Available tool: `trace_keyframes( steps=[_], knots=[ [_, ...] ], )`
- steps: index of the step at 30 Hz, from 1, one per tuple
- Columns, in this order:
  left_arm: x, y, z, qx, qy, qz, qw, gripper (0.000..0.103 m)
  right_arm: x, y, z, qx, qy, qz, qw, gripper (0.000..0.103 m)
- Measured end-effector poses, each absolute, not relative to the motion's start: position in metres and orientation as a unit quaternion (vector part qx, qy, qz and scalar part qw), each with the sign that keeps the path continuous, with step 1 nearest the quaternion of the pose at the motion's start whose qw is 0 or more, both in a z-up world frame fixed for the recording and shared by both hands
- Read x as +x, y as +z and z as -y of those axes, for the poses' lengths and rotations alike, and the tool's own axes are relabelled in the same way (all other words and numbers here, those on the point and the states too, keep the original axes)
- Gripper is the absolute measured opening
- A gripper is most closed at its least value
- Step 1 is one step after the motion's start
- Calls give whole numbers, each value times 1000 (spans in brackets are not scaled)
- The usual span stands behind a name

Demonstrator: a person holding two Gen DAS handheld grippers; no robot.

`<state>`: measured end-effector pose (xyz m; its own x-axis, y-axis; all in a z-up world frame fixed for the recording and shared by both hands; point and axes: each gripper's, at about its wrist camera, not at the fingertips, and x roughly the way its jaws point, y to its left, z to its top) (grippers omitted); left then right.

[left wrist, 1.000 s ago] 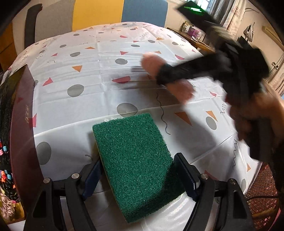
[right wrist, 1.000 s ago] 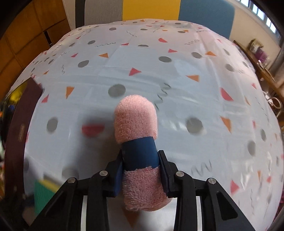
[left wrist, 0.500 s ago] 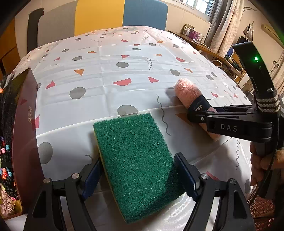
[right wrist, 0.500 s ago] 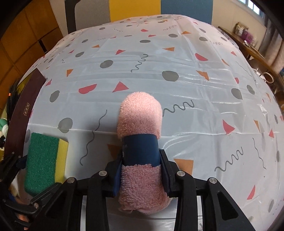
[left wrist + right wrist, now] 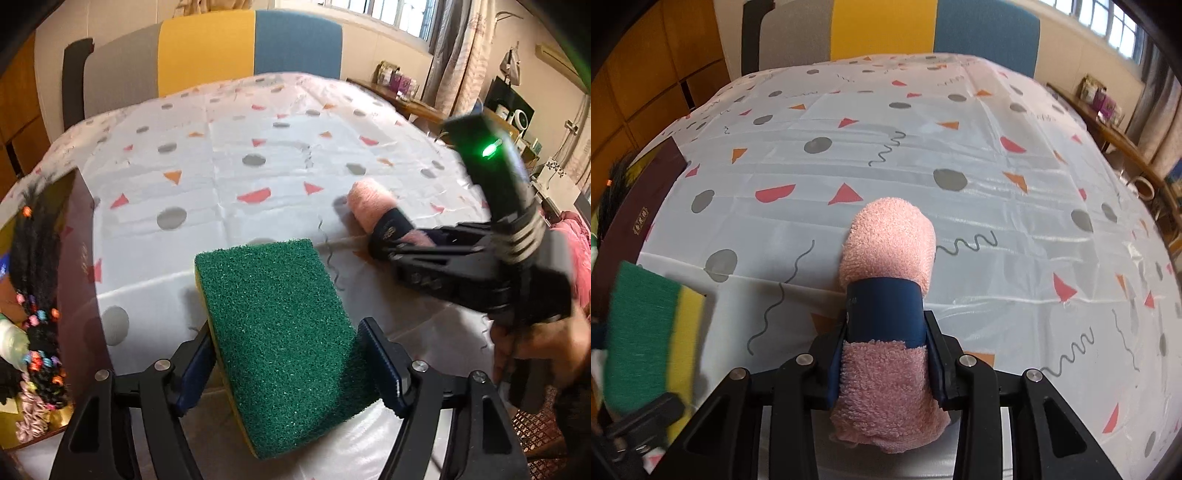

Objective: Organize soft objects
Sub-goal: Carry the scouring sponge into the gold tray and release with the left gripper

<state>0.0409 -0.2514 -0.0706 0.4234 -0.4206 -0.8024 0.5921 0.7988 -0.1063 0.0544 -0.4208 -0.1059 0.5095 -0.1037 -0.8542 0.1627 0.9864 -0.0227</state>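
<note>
Right gripper (image 5: 886,363), clamped on pink towel roll (image 5: 886,251), has settled beside left gripper (image 5: 286,369) gripping sponge (image 5: 280,321); both await placement.

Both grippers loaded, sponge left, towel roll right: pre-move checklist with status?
1. Left gripper shut on the green sponge, pads on both side edges: ok.
2. Right gripper shut on the pink towel roll, pads at its blue band: ok.
3. Towel roll still bundled, band in place: ok.
4. Sponge and towel roll apart, tablecloth visible between them: ok.
5. Dark box at the left table edge already holds hair ties; free room inside: cannot tell.
6. Whether either item is resting on the tablecloth or lifted: cannot tell.
</note>
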Motion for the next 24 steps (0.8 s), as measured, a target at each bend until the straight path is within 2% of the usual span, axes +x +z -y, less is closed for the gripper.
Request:
trace_keyframes(
  steps=[12,24],
  knots=[
    [23,-16,227,75,-315,-393,861,76,52,-111,421,34,-85,-458,884,39],
    [28,20,168,22,-305,-385,871,76,50,-113,416,18,-92,-445,891,39]
  ],
)
